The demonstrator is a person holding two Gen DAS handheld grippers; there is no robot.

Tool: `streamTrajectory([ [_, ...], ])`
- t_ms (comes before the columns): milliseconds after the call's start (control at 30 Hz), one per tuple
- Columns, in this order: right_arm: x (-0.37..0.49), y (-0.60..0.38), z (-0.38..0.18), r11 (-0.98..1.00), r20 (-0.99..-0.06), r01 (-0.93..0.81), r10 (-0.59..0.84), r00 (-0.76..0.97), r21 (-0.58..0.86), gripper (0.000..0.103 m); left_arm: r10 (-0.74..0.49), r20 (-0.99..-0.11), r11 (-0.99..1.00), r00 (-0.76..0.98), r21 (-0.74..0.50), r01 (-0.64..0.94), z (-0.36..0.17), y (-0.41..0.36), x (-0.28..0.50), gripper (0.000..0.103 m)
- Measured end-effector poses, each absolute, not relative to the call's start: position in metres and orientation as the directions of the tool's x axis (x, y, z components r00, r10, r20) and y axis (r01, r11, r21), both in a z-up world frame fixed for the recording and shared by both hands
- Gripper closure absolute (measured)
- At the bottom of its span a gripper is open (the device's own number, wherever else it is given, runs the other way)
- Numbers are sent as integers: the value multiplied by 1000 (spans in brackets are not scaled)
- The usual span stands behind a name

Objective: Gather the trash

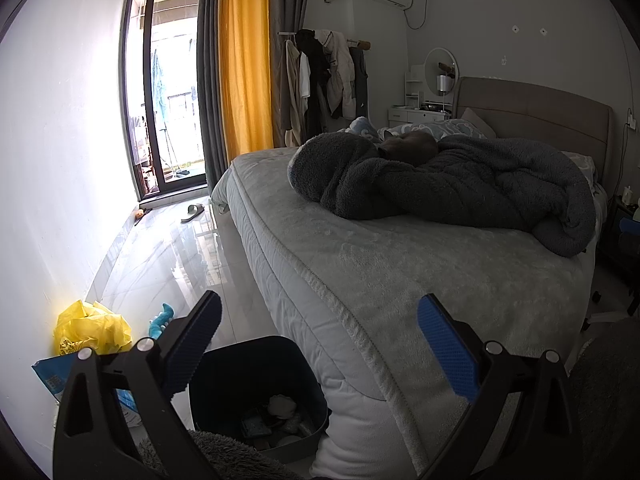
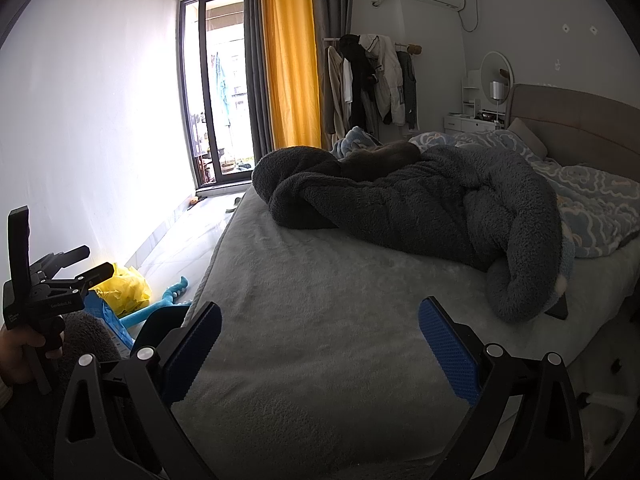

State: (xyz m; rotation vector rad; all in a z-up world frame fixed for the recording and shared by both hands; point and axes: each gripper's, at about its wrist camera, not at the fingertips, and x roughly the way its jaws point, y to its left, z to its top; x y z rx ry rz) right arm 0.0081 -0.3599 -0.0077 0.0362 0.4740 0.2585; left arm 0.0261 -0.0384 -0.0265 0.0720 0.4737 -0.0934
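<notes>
A dark bin [image 1: 224,384] stands on the floor against the bed's corner, with crumpled paper and wrappers inside. My left gripper [image 1: 320,312] hangs open above it, nothing between its blue pads. Left of the bin lie a crumpled yellow plastic bag [image 1: 94,330] and a blue-and-white packet [image 1: 52,378] by the wall. My right gripper [image 2: 320,314] is open and empty over the grey bed cover [image 2: 320,300]. In the right wrist view the left gripper [image 2: 86,262] shows at far left, held in a hand, with the yellow bag [image 2: 126,288] and blue packet [image 2: 106,318] behind it.
A teal plush toy [image 1: 162,320] lies on the shiny tiled floor beside the bed [image 1: 400,280]. A dark fleece blanket [image 1: 440,184] is heaped on the bed with a grey cat [image 1: 408,146] curled on it. A slipper [image 1: 193,213] lies near the balcony door [image 1: 168,92].
</notes>
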Motion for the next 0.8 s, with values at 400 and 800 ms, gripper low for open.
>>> streamTrajectory([
  [400,8,-360,-7,967,-447,-238,255,857,94,3,-73,-459,993,886,49,107,-26,-38,26,3],
  [800,7,-359,-8,966,-450,-244,258,855,91,3,-81,-470,991,879,53,120,-30,-42,27,3],
])
